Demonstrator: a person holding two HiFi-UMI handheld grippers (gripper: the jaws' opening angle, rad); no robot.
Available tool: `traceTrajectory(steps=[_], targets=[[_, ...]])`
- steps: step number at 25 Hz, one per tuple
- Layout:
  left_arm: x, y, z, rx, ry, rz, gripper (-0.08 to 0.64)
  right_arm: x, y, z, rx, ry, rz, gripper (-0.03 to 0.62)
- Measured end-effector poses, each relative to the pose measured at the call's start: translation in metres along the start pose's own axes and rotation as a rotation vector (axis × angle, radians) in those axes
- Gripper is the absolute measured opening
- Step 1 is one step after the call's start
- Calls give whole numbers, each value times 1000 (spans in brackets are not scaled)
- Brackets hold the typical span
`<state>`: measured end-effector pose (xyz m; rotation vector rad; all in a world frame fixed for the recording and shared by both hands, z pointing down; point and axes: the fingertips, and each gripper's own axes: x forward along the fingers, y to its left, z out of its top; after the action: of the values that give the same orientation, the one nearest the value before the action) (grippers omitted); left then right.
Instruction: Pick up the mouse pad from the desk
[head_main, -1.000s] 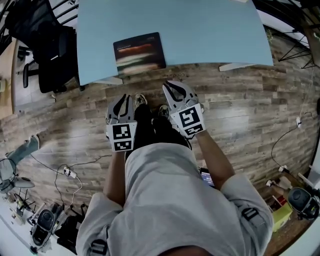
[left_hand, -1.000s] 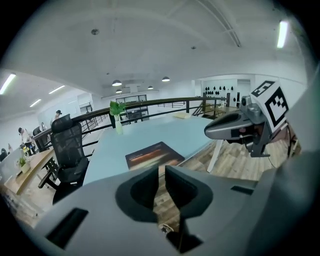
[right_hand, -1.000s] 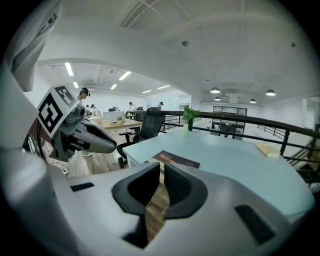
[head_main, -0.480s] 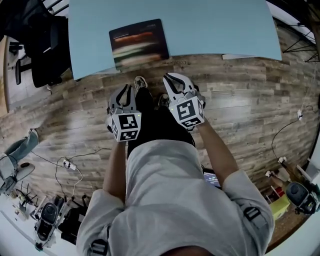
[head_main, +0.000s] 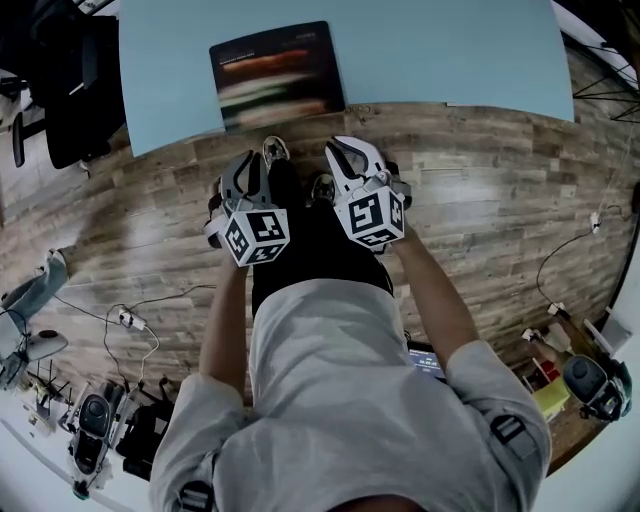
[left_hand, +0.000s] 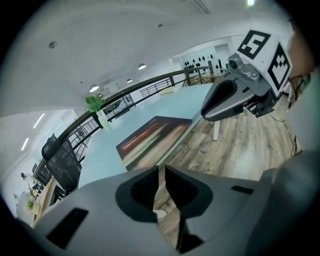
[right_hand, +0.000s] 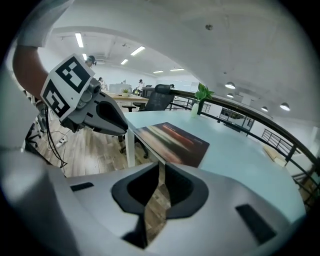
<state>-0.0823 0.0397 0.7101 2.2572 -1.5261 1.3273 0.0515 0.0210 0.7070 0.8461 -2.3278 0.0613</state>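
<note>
The mouse pad (head_main: 277, 72) lies flat on the light blue desk (head_main: 450, 50), near the front edge and toward the left side. It is dark with bright stripes.

The left gripper (head_main: 246, 165) and the right gripper (head_main: 348, 152) are side by side over the wood floor (head_main: 480, 200), in front of the desk. Both point toward the pad but are well apart from it. The left gripper's 2 jaws are only a tiny bit apart, with a thin gap and nothing in it. The right gripper's 2 jaws have just been opening a little, and nothing is between them either.

The step now looks like reaching for the pad, so the task has hardly begun. The pad looks thin and it hugs the desk, so pinching it from on top would be hard. A good way would be to spread the jaws wider first. Then go for the front edge, which is very near the desk's edge. Slide 1 jaw under that edge, put the other on top, and squeeze. Lift slowly so it does not slip out.
</note>
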Motion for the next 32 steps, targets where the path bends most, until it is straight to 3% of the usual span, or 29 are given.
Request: traceTrajectory(steps=[8,17,23,27,32], targets=[[28,8,-5,134,28,36,54,26,-5,-4,-90,32,-10,52],[44,14,-8,333,36,78,55,46,-6,-1,-365,76,-66,64],[45,16,1,523,-5,134,83,56,-5,4,-476,97,-102,89],[48,14,-2,542,6,114,139,60,-3,3,-521,110,-109,104],[54,17,-6,552,17,104,152,69,-7,0,-528,141,-129,107]])
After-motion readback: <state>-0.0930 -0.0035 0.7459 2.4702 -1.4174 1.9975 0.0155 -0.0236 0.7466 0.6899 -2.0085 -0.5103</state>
